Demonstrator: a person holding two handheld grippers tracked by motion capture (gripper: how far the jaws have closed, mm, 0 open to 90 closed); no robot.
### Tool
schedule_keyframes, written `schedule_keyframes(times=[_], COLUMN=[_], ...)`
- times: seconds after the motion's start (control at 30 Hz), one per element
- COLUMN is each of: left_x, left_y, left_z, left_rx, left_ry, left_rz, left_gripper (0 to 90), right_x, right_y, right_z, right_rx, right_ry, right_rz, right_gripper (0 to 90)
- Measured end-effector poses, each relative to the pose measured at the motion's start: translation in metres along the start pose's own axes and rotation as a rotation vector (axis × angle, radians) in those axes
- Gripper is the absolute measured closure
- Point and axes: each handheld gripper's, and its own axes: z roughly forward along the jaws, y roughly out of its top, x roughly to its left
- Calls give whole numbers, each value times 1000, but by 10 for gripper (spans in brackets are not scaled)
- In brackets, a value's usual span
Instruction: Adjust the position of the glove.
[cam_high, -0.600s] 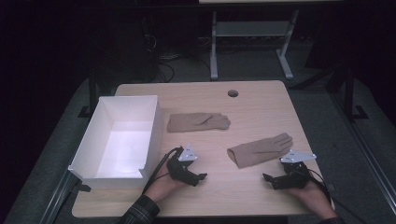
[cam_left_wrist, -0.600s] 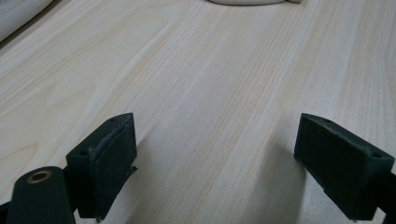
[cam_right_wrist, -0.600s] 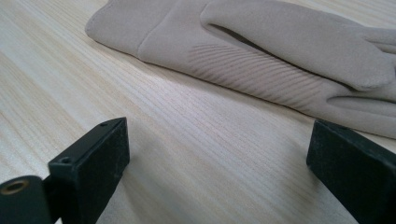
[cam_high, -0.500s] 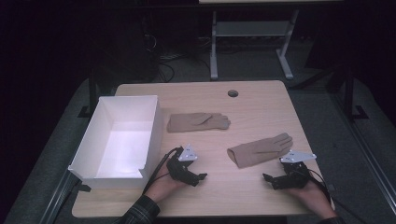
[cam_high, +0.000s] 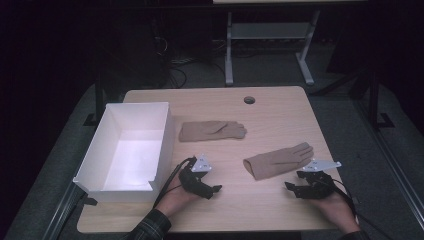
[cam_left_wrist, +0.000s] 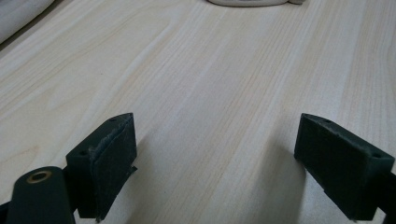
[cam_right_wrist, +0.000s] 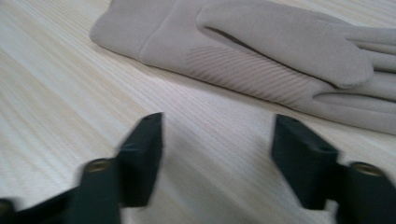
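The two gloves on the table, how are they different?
The far glove lies straight across the table, its fingers toward the right; the near glove lies slanted, its fingers up and to the right. The far glove sits close to the white box; the near glove sits by the right gripper. Both are tan, lie flat and are not held.

The right gripper (cam_high: 296, 188) has edged slightly toward the nearer glove (cam_high: 279, 162) at lower right of the high view.

Near glove (cam_right_wrist: 280, 60) cut by frame edge; left finger (cam_right_wrist: 140, 158) blurred.
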Motion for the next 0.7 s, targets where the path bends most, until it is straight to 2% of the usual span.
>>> schedule_keyframes(times=[0.07, 0.23, 0.27, 0.37, 0.6, 0.7], left_x=[1, 0, 1, 1, 2, 2], left_y=[0, 2, 2, 3, 3, 3], left_z=[1, 3, 3, 4, 3, 4], left_rx=[1, -11, -4, -6, -5, -6], left_ry=[-3, -1, 0, 1, 5, 0], left_rz=[4, -14, -3, -8, 7, -2], left_gripper=[122, 122, 122, 123, 123, 123], right_x=[0, -1, -1, -1, 2, 4], right_y=[4, 14, 16, 22, 35, 47], right_z=[-3, -3, -2, 0, 7, 14], right_rx=[-3, -4, -1, -8, -30, -39], right_ry=[6, 18, 23, 38, 67, 87], right_rz=[-4, -10, -13, -34, -27, -42], right_gripper=[570, 877, 898, 900, 899, 900])
